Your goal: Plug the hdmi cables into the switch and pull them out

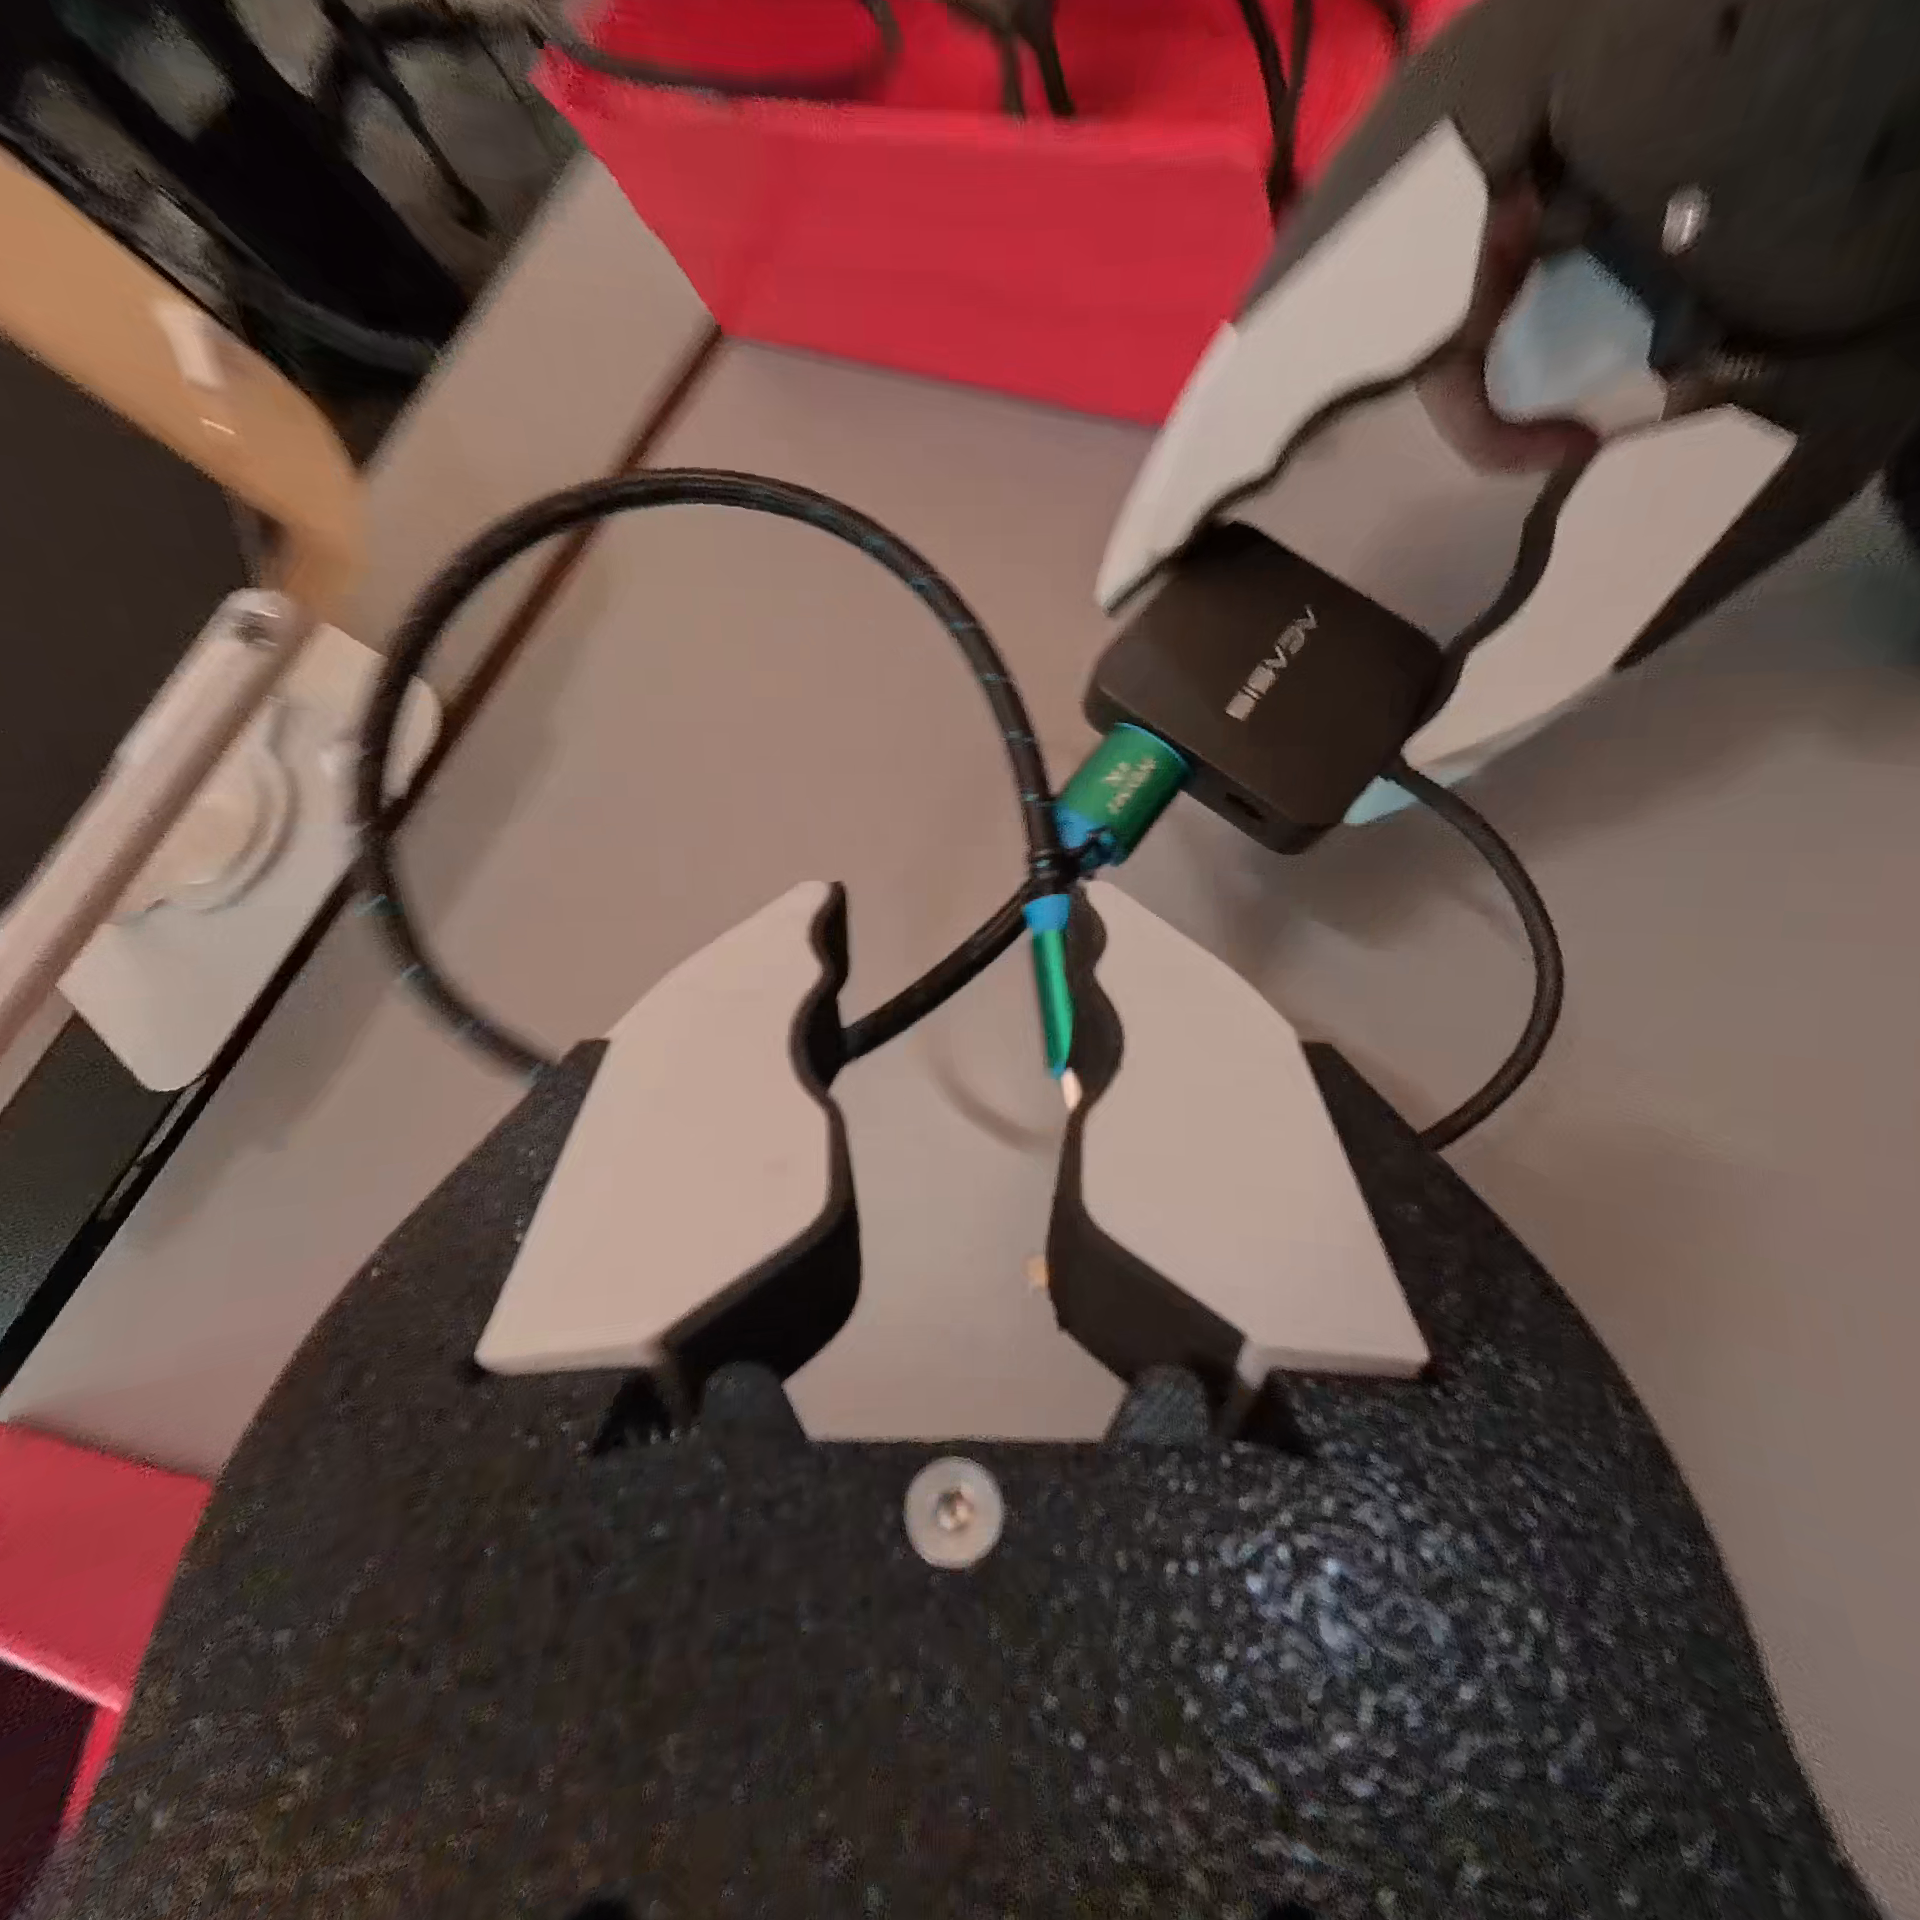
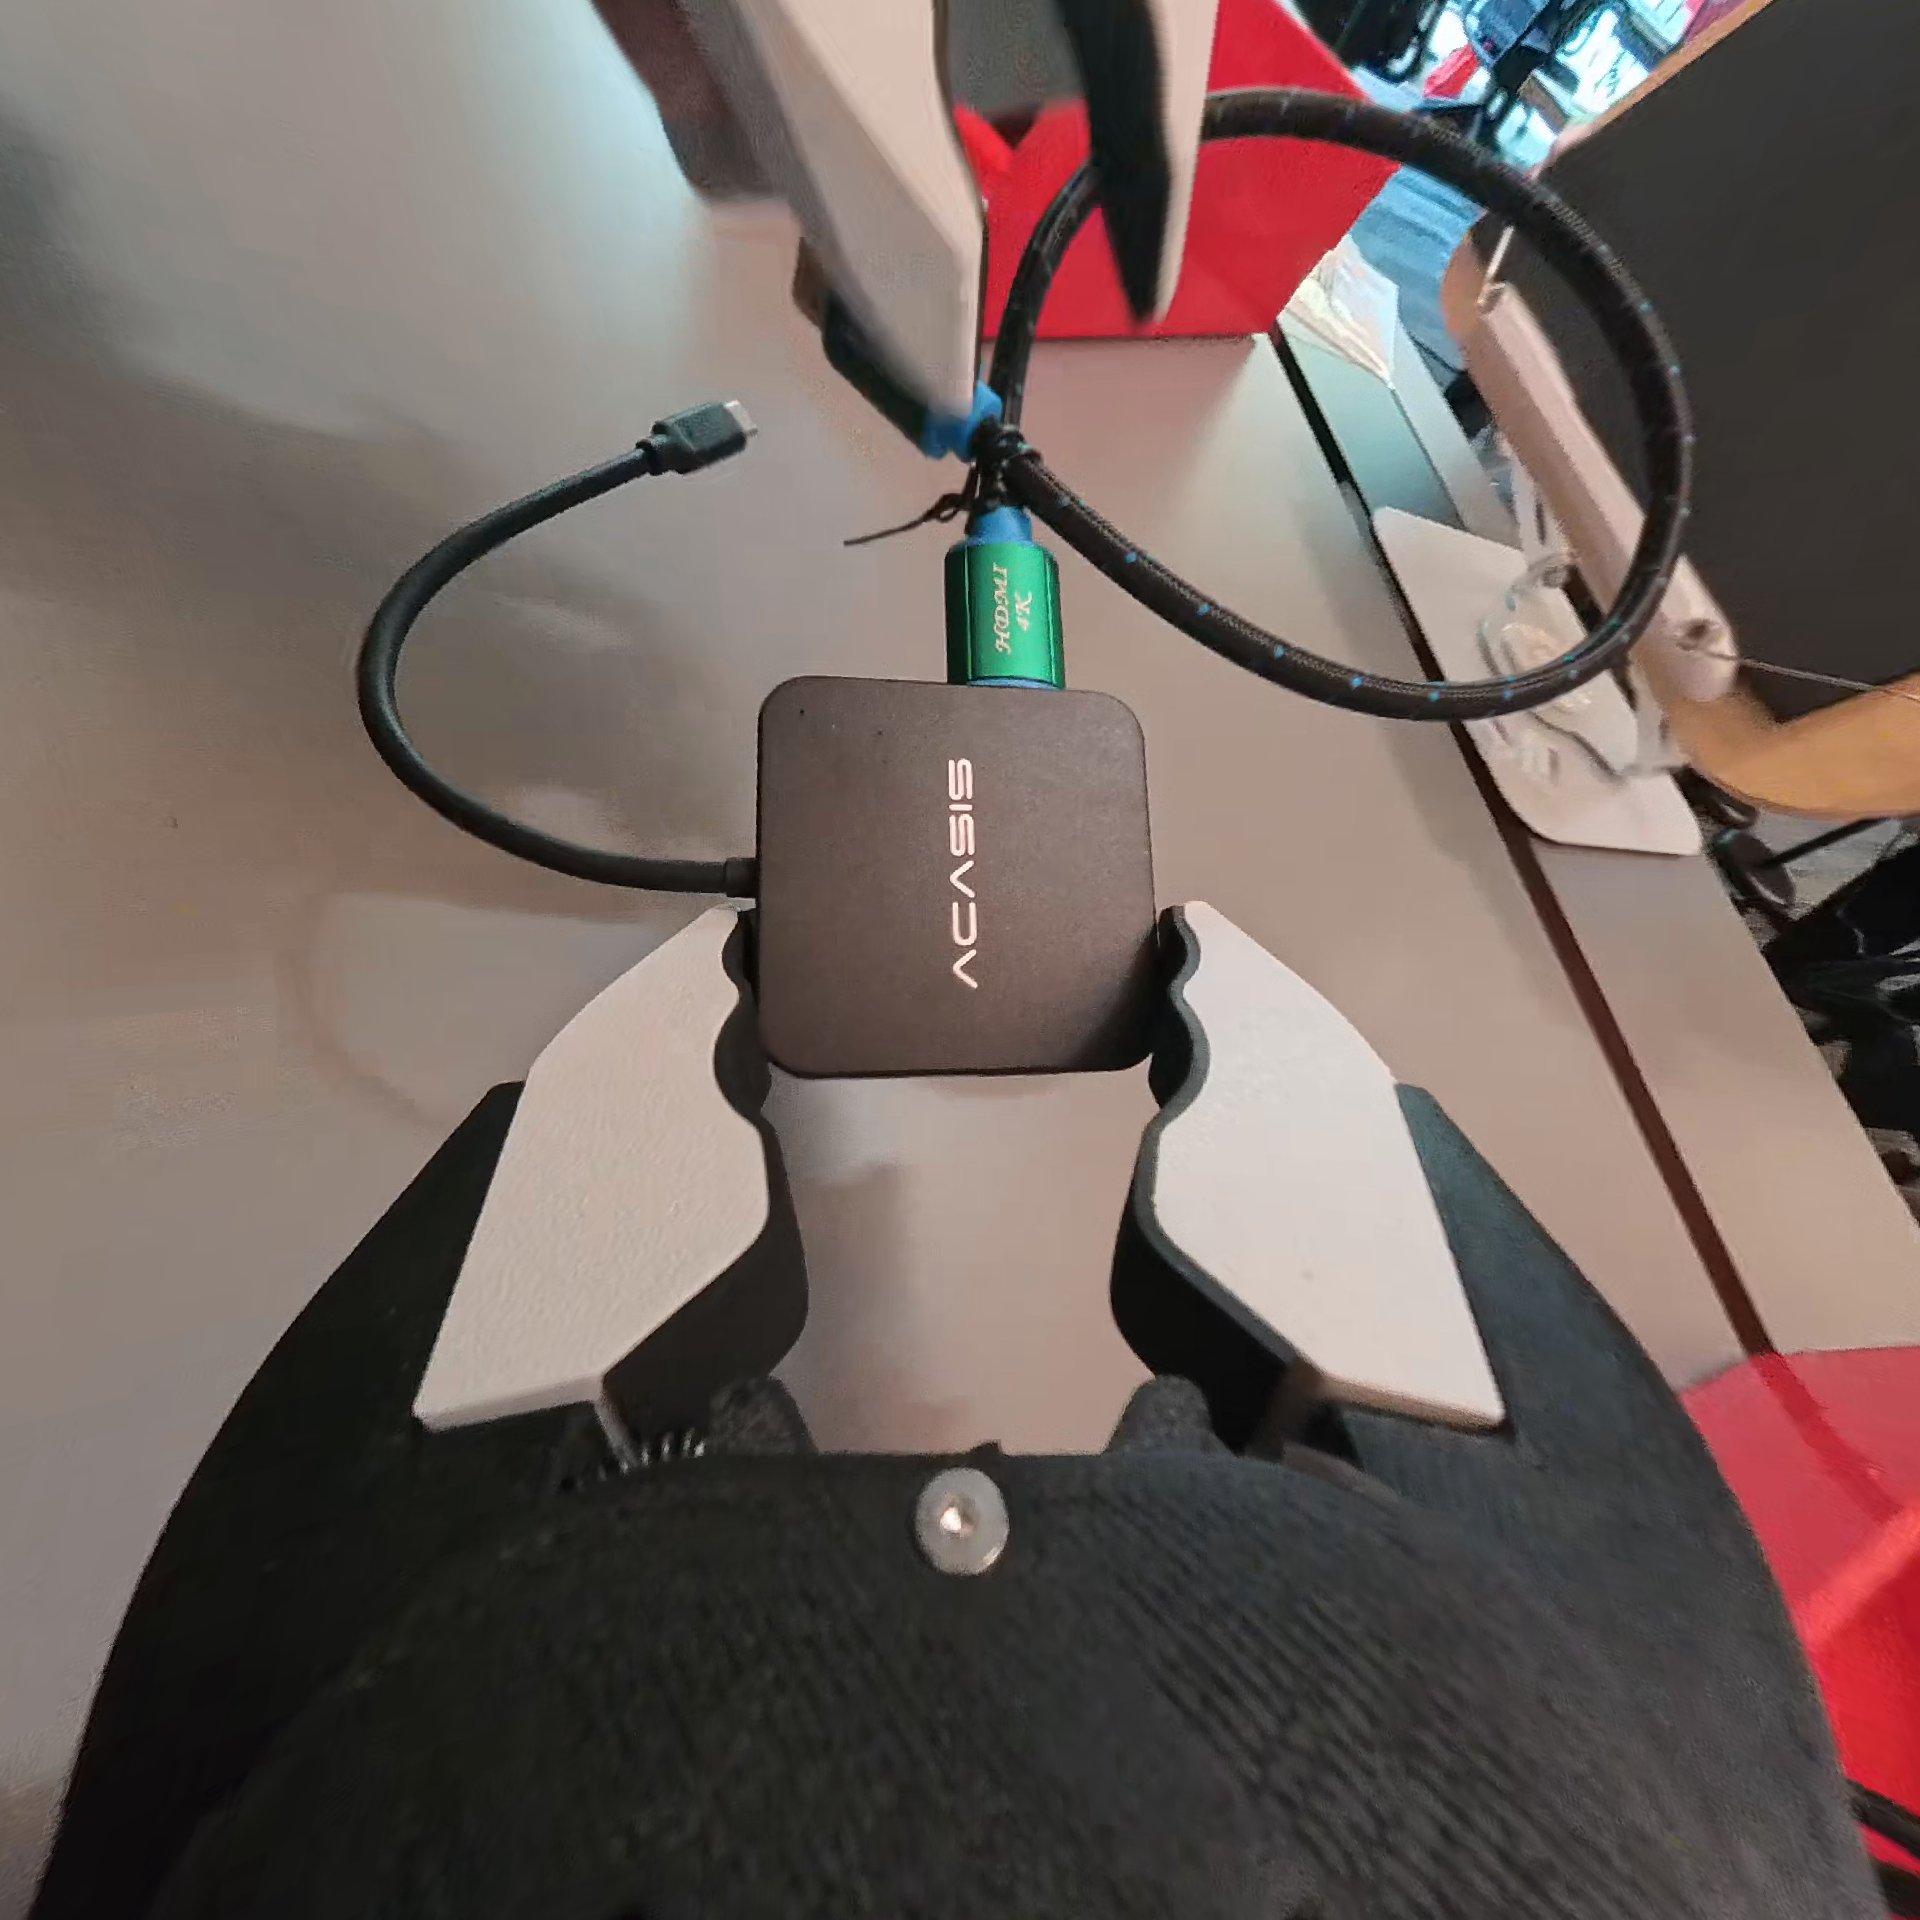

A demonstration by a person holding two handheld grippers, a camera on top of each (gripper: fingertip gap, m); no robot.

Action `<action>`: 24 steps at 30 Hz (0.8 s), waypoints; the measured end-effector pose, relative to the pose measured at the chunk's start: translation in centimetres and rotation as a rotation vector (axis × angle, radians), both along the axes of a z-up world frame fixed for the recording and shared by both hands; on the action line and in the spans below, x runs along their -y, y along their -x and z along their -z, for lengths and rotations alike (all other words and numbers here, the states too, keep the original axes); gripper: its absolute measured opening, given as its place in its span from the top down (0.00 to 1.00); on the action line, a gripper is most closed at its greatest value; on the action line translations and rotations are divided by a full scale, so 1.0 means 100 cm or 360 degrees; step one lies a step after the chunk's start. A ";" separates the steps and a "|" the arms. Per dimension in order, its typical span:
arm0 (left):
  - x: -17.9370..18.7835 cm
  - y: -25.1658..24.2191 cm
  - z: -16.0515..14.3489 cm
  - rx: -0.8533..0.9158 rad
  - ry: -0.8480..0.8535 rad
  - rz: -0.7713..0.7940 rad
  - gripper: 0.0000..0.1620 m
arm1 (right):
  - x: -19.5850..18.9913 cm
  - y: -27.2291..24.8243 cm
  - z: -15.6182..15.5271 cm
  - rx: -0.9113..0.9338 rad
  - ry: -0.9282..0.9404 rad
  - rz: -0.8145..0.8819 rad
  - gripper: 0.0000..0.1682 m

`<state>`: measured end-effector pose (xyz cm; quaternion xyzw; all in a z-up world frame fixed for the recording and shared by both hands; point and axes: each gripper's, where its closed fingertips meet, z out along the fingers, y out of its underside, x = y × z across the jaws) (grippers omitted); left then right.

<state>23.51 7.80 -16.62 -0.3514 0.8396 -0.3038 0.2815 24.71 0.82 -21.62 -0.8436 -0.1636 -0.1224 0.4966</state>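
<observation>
My right gripper [image 2: 956, 925] is shut on the black square switch [image 2: 951, 873] and holds it above the grey table [image 2: 260, 520]. A green HDMI plug [image 2: 1003, 623] sits in the switch's far port. Its black braided cable [image 2: 1652, 416] loops round to a second green plug [image 1: 1055, 997], and the two ends are tied together by a black tie. My left gripper [image 1: 966, 904] is open, with that free plug and the cable between its fingers, close to the right finger. The switch [image 1: 1262, 686] and the right gripper [image 1: 1278, 665] lie just ahead to the right. The switch's own short lead ends in a small plug [image 2: 707, 431].
A red box [image 1: 935, 208] with black cables stands at the table's far side. A white base plate with a clear plastic part [image 1: 229, 810] lies by the seam at the table's edge. A tan curved piece [image 1: 208, 395] and dark panels stand beyond. Another red thing [image 2: 1818, 1558] is near right.
</observation>
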 end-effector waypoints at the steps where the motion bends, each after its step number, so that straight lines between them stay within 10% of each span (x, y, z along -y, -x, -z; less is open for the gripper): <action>1: -0.005 -0.001 -0.014 0.0102 0.0098 -0.0050 0.75 | 0.004 -0.004 -0.004 0.0013 -0.0015 0.0018 0.56; 7: -0.056 0.018 -0.069 0.0491 0.0445 -0.0283 0.74 | 0.043 -0.031 -0.063 -0.0018 -0.0399 0.0206 0.56; 24: -0.082 0.057 0.036 0.0121 0.0512 -0.0386 0.73 | 0.170 -0.137 -0.142 0.0472 -0.0636 0.1036 0.57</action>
